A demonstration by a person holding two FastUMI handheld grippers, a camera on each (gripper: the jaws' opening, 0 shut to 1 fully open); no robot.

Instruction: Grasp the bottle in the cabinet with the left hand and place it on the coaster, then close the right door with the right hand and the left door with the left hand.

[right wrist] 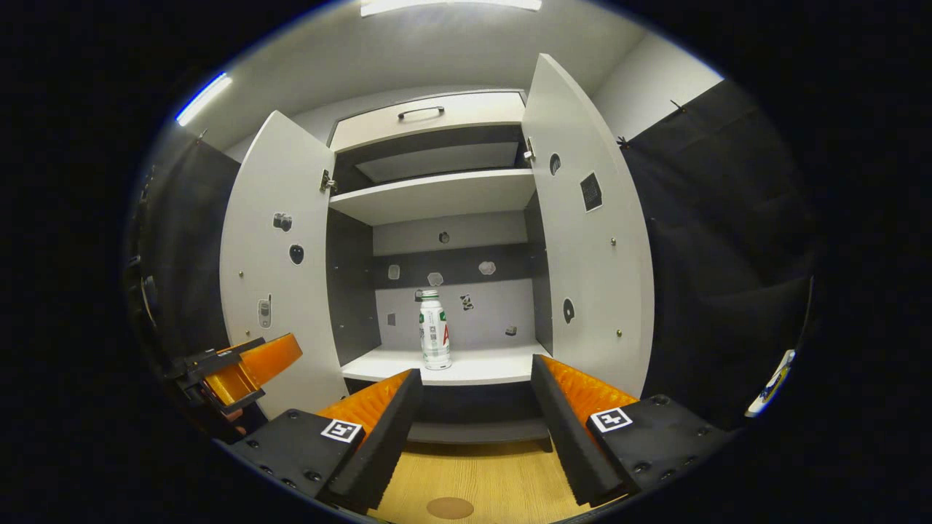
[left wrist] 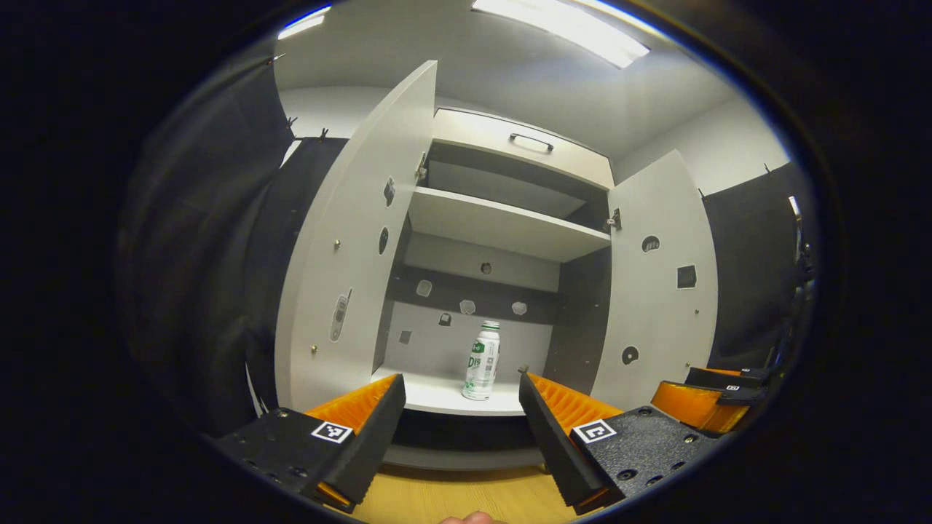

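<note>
The left hand-held gripper (left wrist: 461,393) is held low over the wooden bench (left wrist: 451,495), level and aimed into the open cabinet (left wrist: 502,225), its two fingers spread wide with nothing between them. The bottle (left wrist: 482,361) stands upright on the cabinet's lower shelf (left wrist: 429,393), farther in than the fingertips and apart from them, in line with the gap and a little nearer the right finger. At the bottom edge of the left gripper view a pale sliver shows, possibly a fingertip of the person holding the tool.

The right hand-held gripper (right wrist: 477,382) sits at a like height, also pointed at the cabinet, jaws wide apart and holding nothing. In the right gripper view the bottle (right wrist: 435,330) stands on the shelf beyond the tips, closer to the left finger. The left door (right wrist: 280,262) and the right door (right wrist: 590,233) both hang open. A round coaster (right wrist: 449,507) lies on the bench below and between the right gripper's fingers, near the lower edge.
</note>
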